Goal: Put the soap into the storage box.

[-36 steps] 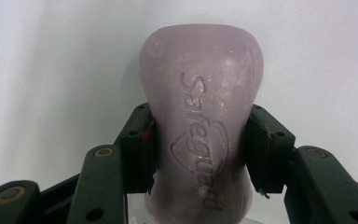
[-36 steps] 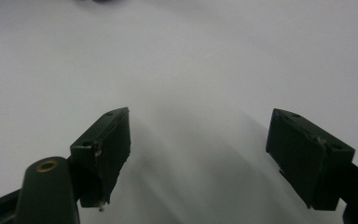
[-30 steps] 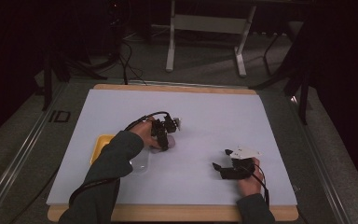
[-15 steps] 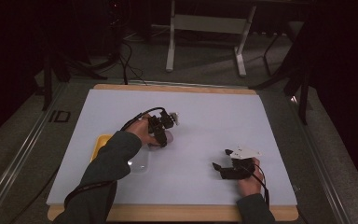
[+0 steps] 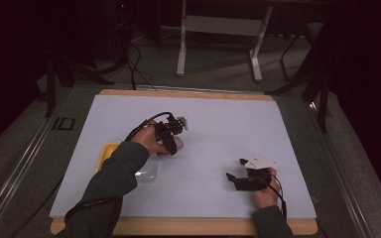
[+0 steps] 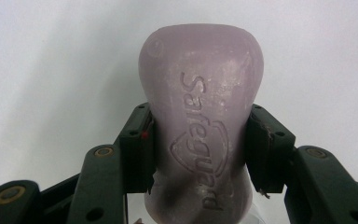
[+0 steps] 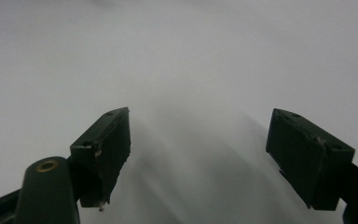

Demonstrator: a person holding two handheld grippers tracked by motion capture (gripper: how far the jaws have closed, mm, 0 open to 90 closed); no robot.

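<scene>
A pale purple bar of soap [image 6: 200, 79] with a brand name pressed into it stands between the jaws of my left gripper [image 6: 200, 144], which is shut on its lower half. In the high view the left gripper [image 5: 172, 140] holds the soap [image 5: 179, 145] just above the white table, left of the middle. My right gripper [image 7: 200, 149] is open with nothing between its jaws, only the white surface below. In the high view the right gripper [image 5: 234, 179] rests low at the front right, its jaws pointing left.
A yellow dish [image 5: 104, 152] lies under my left forearm, with a clear plastic piece [image 5: 148, 176] beside it. The white table top [image 5: 228, 124] has a wooden edge at the front. Dark floor, cables and a stand's legs lie beyond the far edge.
My left gripper has lifted a little with the soap in it, moving slightly toward the far side. The right gripper has stayed in place.
</scene>
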